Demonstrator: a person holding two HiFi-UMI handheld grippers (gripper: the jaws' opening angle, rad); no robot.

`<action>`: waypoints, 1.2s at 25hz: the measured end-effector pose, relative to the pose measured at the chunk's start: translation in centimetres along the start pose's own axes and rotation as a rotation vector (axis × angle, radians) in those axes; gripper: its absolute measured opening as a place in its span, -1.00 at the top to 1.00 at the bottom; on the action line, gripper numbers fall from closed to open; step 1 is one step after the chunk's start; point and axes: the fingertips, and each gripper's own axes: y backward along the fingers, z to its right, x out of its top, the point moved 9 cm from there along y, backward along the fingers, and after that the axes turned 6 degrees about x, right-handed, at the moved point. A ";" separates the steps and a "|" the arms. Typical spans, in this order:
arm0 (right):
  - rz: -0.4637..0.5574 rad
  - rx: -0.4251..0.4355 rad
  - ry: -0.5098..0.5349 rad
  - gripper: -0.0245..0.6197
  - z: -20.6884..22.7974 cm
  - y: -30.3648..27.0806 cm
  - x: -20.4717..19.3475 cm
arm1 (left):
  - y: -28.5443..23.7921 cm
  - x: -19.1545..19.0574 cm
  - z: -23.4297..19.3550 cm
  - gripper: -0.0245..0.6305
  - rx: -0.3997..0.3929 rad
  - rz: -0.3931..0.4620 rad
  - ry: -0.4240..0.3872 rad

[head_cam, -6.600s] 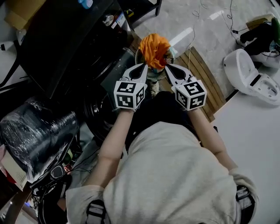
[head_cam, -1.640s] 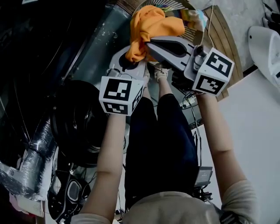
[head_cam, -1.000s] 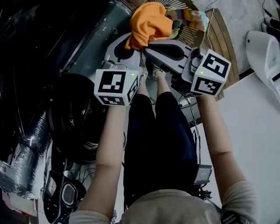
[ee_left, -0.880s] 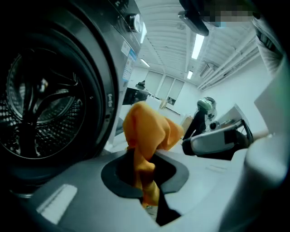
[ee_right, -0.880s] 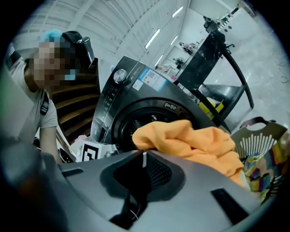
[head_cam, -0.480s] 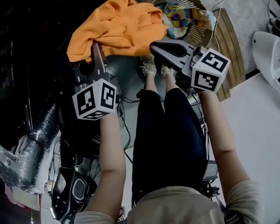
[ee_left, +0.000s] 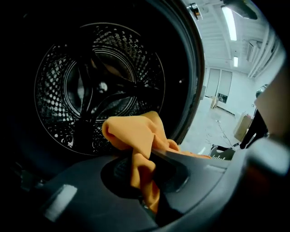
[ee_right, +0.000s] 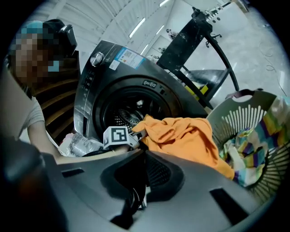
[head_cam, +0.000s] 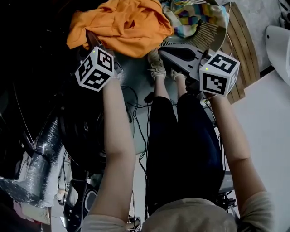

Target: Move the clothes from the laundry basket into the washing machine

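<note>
Left hand-held gripper [ee_left: 142, 158]: jaws closed on a fold of the orange garment [ee_left: 133, 133]. The cloth bunches up between them and hangs down past the pads.
Left hand-held gripper, head view: it [head_cam: 90, 38] points away from the person, with its tips under the edge of the orange garment [head_cam: 122, 25].
Right hand-held gripper [ee_right: 145, 156]: jaws together with no cloth between them. In the head view it [head_cam: 164, 50] sits just beside the garment's lower right edge.
Orange garment: it is held up in front of the washing machine's open mouth and is not yet inside the drum [ee_left: 90, 86]. In the right gripper view it [ee_right: 186, 136] spreads from the machine's opening across to the left rim of the laundry basket. Whether it rests on that rim cannot be told.
Washing machine [ee_right: 102, 81]: a front loader, door open, with the perforated drum dark and bare.
Laundry basket [ee_right: 247, 113]: pale and slatted, standing to the right of the machine and close to it.
Multicoloured cloth [ee_right: 253, 147]: it lies in the basket, and in the head view it [head_cam: 195, 13] sits just beside the orange garment.
Person: forearms reach forward, and the shoes [head_cam: 156, 68] are on the floor between the two grippers.
</note>
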 end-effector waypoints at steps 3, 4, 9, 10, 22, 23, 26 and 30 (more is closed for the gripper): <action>0.005 -0.004 -0.030 0.88 1.0 0.0 -1.1 | -1.9 0.0 -1.8 0.78 0.081 0.024 0.051; 0.005 -0.002 -0.040 0.88 1.2 0.0 -1.4 | -2.3 0.2 -2.4 0.78 0.107 0.035 0.063; 0.006 -0.004 -0.046 0.88 2.4 -0.2 -1.5 | -4.2 3.7 -2.9 0.78 0.067 0.134 -0.045; 0.009 -0.008 -0.048 0.88 2.5 -0.2 -1.5 | -4.3 4.6 -3.0 0.78 0.055 0.163 -0.078; -0.008 -0.015 -0.075 0.88 2.9 -0.7 -2.8 | -8.6 5.8 -4.4 0.71 0.080 0.136 0.027; -0.007 -0.014 -0.077 0.88 2.8 -0.6 -3.0 | -8.9 5.3 -4.7 0.40 0.090 0.106 0.064; -0.018 0.007 -0.094 0.88 2.5 -0.4 -3.6 | -7.3 3.7 -6.4 -0.13 0.123 0.066 0.175; -0.057 0.025 -0.098 0.88 1.8 0.1 -4.2 | -2.5 1.2 -6.0 -0.15 0.086 0.044 0.232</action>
